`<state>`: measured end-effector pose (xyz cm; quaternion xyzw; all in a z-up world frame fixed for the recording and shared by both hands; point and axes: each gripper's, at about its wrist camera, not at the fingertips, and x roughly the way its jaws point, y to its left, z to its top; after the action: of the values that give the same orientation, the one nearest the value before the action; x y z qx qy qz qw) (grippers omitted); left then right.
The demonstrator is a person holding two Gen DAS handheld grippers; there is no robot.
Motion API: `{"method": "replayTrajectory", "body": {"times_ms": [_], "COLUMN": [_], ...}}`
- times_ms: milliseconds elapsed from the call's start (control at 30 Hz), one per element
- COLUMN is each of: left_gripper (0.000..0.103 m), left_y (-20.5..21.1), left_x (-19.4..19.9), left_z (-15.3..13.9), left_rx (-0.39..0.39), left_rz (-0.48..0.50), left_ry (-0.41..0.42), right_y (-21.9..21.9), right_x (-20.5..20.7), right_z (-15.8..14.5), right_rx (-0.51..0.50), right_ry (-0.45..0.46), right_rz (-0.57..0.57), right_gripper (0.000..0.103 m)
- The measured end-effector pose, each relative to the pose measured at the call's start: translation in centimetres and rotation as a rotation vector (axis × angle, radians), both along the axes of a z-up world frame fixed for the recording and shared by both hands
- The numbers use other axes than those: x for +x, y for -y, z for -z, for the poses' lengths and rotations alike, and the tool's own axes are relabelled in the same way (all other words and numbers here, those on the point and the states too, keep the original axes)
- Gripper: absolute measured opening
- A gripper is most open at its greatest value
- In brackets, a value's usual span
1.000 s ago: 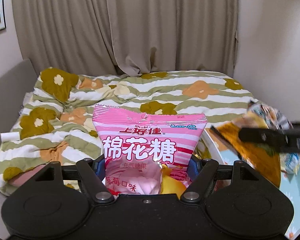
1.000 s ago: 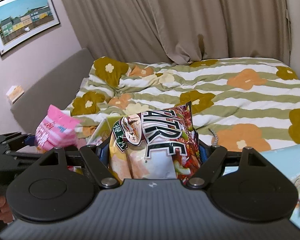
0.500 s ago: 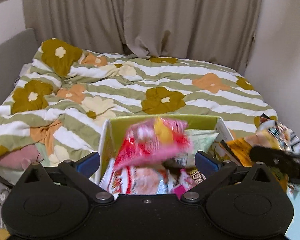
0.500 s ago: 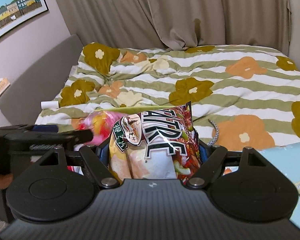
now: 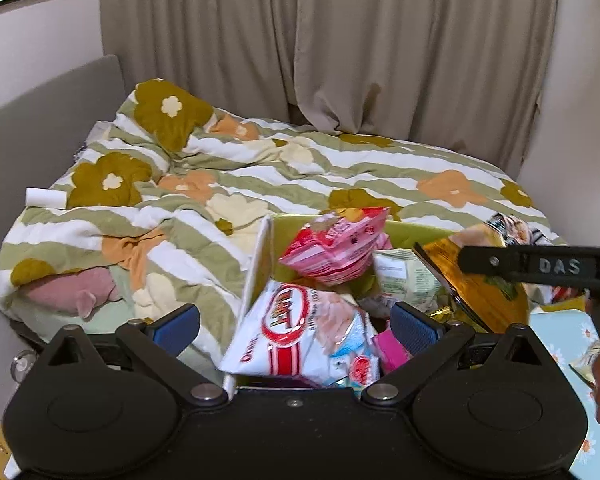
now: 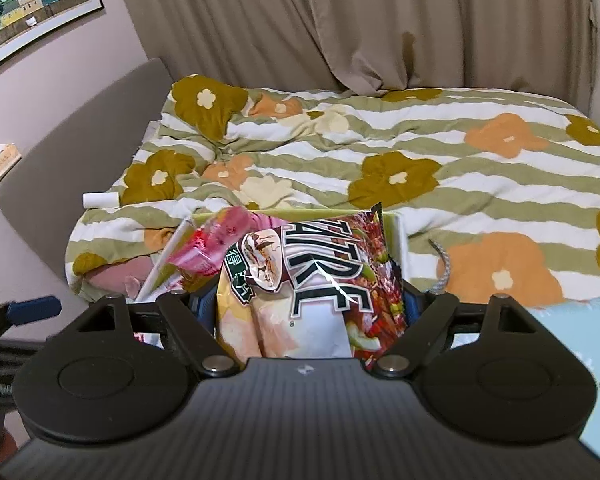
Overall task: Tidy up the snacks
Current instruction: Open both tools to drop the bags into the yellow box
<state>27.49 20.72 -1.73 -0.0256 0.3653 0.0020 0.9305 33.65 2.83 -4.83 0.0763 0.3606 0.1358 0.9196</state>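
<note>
My left gripper (image 5: 296, 328) stands open and empty over a box with a white wall (image 5: 256, 264) and a green inside. The pink marshmallow bag (image 5: 336, 252) lies loose on top of other packets in it, among them a white and red bag (image 5: 300, 332). My right gripper (image 6: 306, 304) holds a chip bag (image 6: 312, 272) with large lettering upright over the box's right side. Its jaws are opening, and the pads still touch the bag's sides. In the left wrist view one right finger (image 5: 540, 266) crosses the bag's orange back (image 5: 480, 300).
The box stands at the foot of a bed with a flowered, striped quilt (image 5: 340, 172). Curtains hang behind it, and a grey headboard (image 6: 80, 136) runs along the left. A white roll (image 5: 44, 198) and a pink plush (image 5: 72, 288) lie at the left. A pale blue flowered cloth (image 5: 560, 336) lies at the right.
My left gripper opened and let go of the pink marshmallow bag, which dropped into the box. My right gripper carried the chip bag down and over the box.
</note>
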Motion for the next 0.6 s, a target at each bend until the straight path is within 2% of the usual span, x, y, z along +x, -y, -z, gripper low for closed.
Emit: {"method": "replayTrajectory", "body": {"times_ms": [100, 267, 600], "left_gripper": [0.103, 0.103, 0.103], "left_y": [0.0, 0.2, 1.0], "left_x": [-0.2, -0.3, -1.6], "left_z": [0.5, 1.5, 0.2], "left_rx": [0.016, 0.026, 0.037], "left_rz": [-0.004, 0.005, 0.036], "left_ry": [-0.005, -0.028, -0.002], "right_y": [-0.4, -0.3, 0.2], "right_x": [0.7, 0.7, -2.0], "right_z": [0.9, 2.0, 0.1], "right_rx": [0.025, 0.061, 0.047], "right_ry": [-0.003, -0.014, 0.04], "right_rz": [0.003, 0.012, 0.012], "right_gripper": [0.103, 0.103, 0.103]}}
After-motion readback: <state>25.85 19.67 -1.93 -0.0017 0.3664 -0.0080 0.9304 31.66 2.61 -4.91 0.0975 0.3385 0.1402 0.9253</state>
